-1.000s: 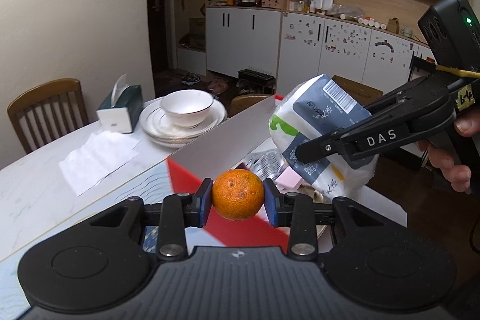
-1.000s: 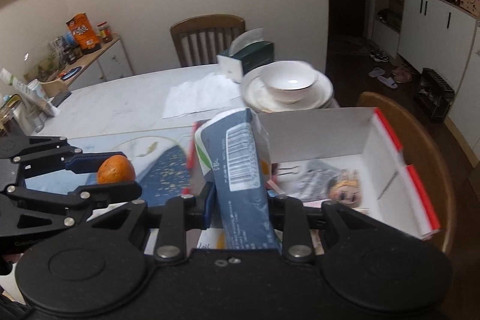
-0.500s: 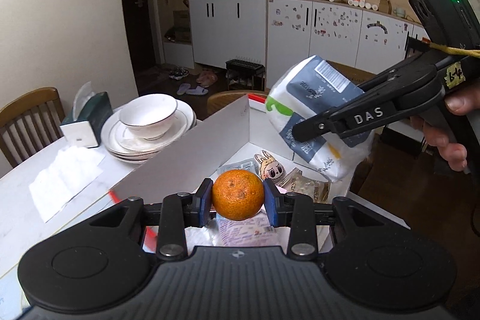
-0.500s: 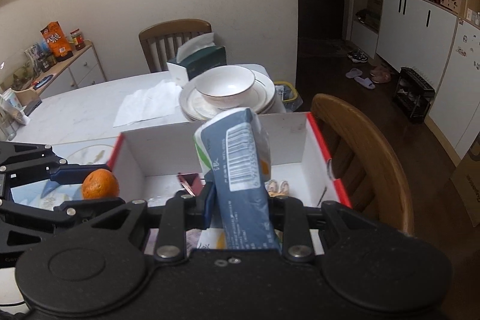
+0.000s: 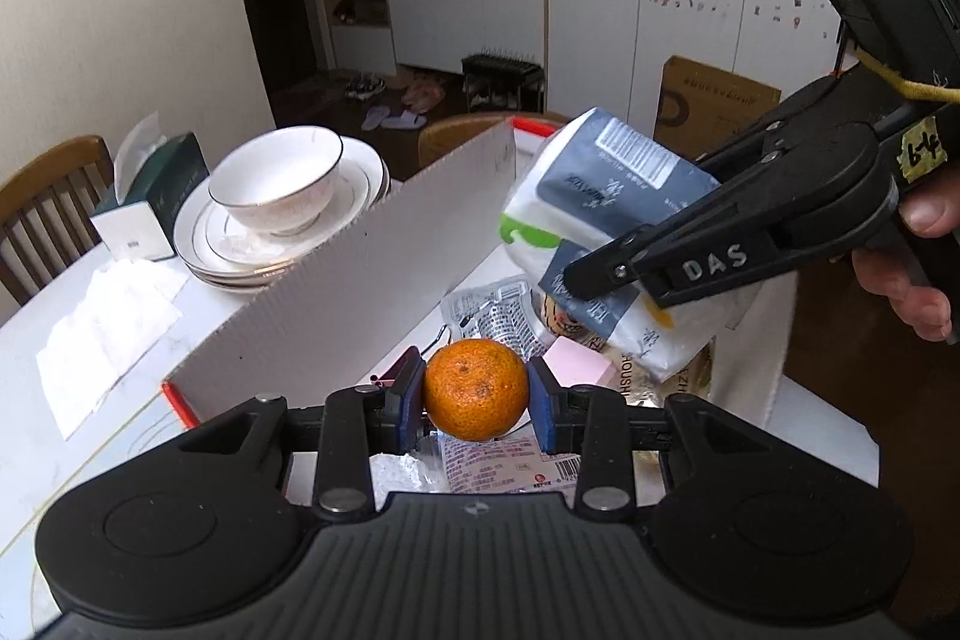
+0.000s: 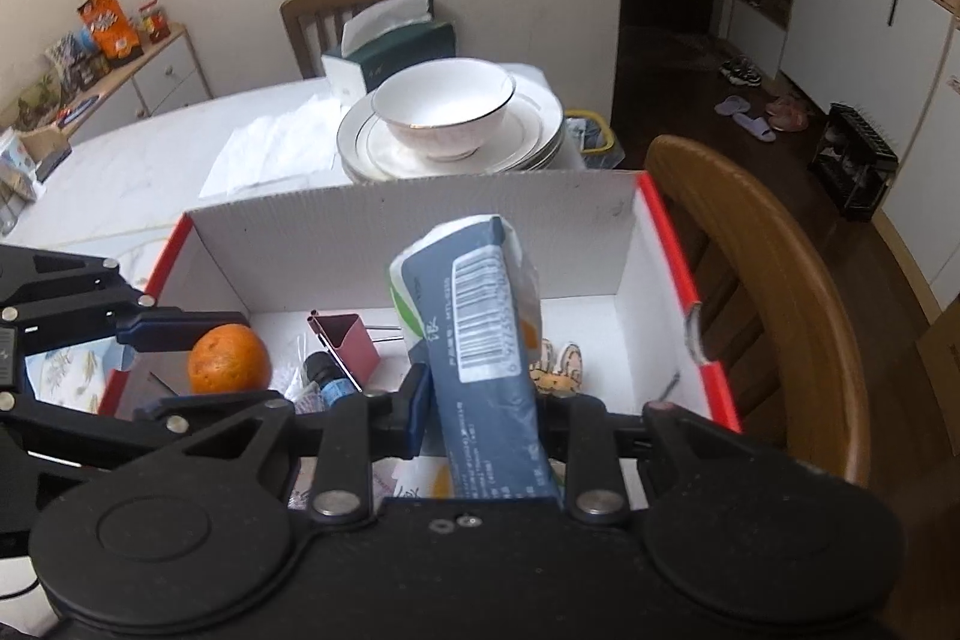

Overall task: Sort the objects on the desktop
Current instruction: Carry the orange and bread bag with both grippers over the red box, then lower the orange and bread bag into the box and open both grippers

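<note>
Holding, left: your left gripper (image 5: 477, 391) pinches one orange (image 5: 476, 389) between its blue pads, above the near-left part of the box (image 6: 420, 214).
Holding, right: your right gripper (image 6: 483, 409) is clamped on one blue-and-white tissue pack (image 6: 480, 340), tilted, over the middle of the box.
Box: one white cardboard box with red rim, open-topped, on the table (image 6: 150, 148).
Box contents, counted: one dark red folded clip-like item (image 6: 348, 340); one small blue-capped bottle (image 6: 330, 382); one silver foil sachet (image 5: 498, 310); one pink block (image 5: 579, 370); one printed packet (image 5: 510, 466) lying flat under the orange; one cartoon-figure item (image 6: 558, 370), partly hidden by the pack. More wrappers lie beneath, too covered for you to count.
Beyond the box's far wall: one bowl (image 6: 444, 112) on a stack of plates (image 6: 540, 136), plate count unclear; one green tissue box (image 6: 396, 49); one loose paper sheet (image 6: 270, 148).
Beside the box, right: one wooden chair (image 6: 768, 244).
</note>
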Tool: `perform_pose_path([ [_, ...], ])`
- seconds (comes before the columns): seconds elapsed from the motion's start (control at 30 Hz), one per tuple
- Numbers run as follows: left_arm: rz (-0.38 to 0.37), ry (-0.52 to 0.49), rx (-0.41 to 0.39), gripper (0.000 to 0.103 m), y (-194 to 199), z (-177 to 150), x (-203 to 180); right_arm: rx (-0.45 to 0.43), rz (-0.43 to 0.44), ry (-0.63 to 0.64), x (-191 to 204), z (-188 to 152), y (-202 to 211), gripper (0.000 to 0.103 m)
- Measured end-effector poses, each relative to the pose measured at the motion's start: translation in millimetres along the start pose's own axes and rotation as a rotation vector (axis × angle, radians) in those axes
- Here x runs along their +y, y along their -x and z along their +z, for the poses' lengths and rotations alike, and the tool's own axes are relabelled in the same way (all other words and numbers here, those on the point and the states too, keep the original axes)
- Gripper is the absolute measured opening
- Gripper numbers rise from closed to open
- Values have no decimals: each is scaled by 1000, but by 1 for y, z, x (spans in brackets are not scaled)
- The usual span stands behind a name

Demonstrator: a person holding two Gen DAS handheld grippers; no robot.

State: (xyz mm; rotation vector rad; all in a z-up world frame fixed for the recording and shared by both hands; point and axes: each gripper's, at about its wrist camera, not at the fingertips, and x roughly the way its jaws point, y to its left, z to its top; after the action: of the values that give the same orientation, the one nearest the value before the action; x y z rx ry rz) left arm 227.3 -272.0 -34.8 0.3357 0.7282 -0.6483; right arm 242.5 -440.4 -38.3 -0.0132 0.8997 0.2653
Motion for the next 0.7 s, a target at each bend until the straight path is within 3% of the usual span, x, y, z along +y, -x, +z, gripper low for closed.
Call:
perform_pose_path([
  [0.3,-10,-7,67,34,-24,2,0,88,23,10,-2,-2,-28,26],
  [0.7,-32,21,151,34,-40,-6,3,139,45,35,2,-3,-44,27],
])
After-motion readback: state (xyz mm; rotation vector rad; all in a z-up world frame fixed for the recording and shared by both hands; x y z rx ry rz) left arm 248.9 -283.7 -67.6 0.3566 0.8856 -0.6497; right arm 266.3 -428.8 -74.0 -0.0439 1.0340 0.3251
